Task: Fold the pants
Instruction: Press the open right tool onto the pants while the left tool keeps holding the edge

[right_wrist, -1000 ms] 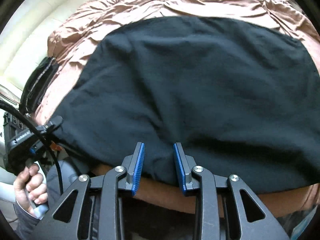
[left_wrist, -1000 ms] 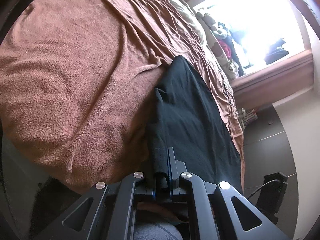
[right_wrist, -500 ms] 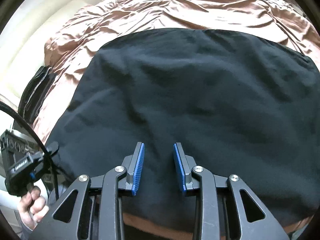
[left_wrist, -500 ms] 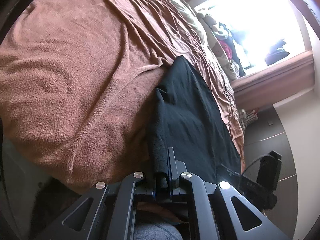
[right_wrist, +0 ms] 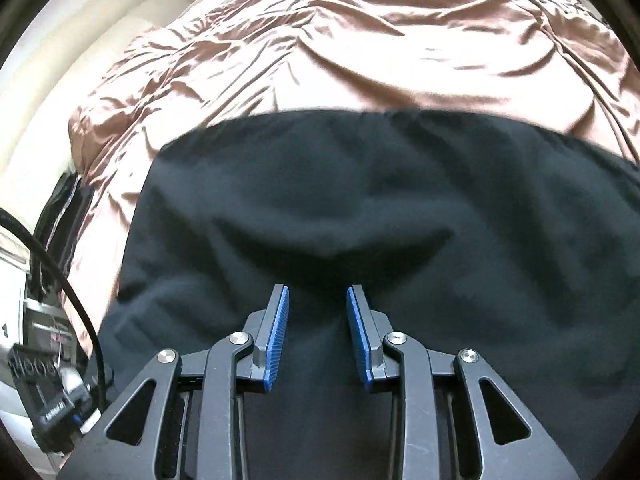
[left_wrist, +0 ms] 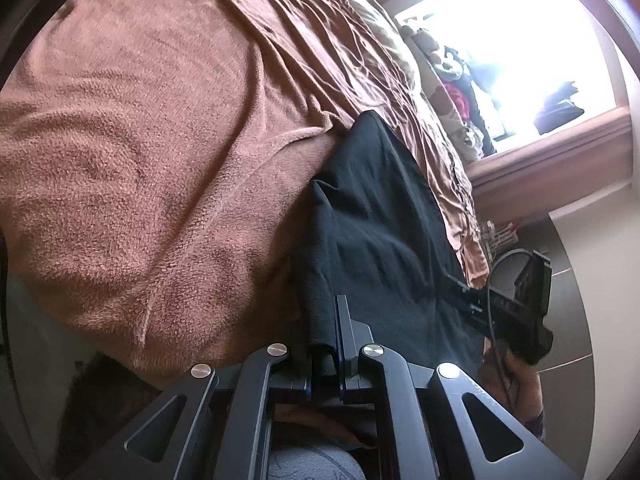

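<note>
Bed [left_wrist: 168, 152]: I see a wide, rounded mattress under a brown fleece blanket with a nubbly pile and long soft creases.
Quilt [right_wrist: 360, 48]: on my right wrist view the cover beyond the dark cloth is a glossy pinkish-brown fabric, heavily crumpled.
Pants [right_wrist: 360, 208]: black, matte and soft, lying spread flat on the bed in a broad slab with shallow ripples; their near edge hangs over the side of the bed, and their right side runs out of my frame.
Left hand-held gripper [left_wrist: 325, 344]: black metal linkage, clamped tight on a bunched fold at the near edge of the pants [left_wrist: 376, 224]; the cloth rises from between its fingers and stretches away across the bed.
Right hand-held gripper [right_wrist: 316, 332]: fingers with ribbed blue pads stand apart, nothing between them, hovering above the near middle of the pants.
Hard to make out: the window washes out to white; the pile of things on the sill is unclear to me.
</note>
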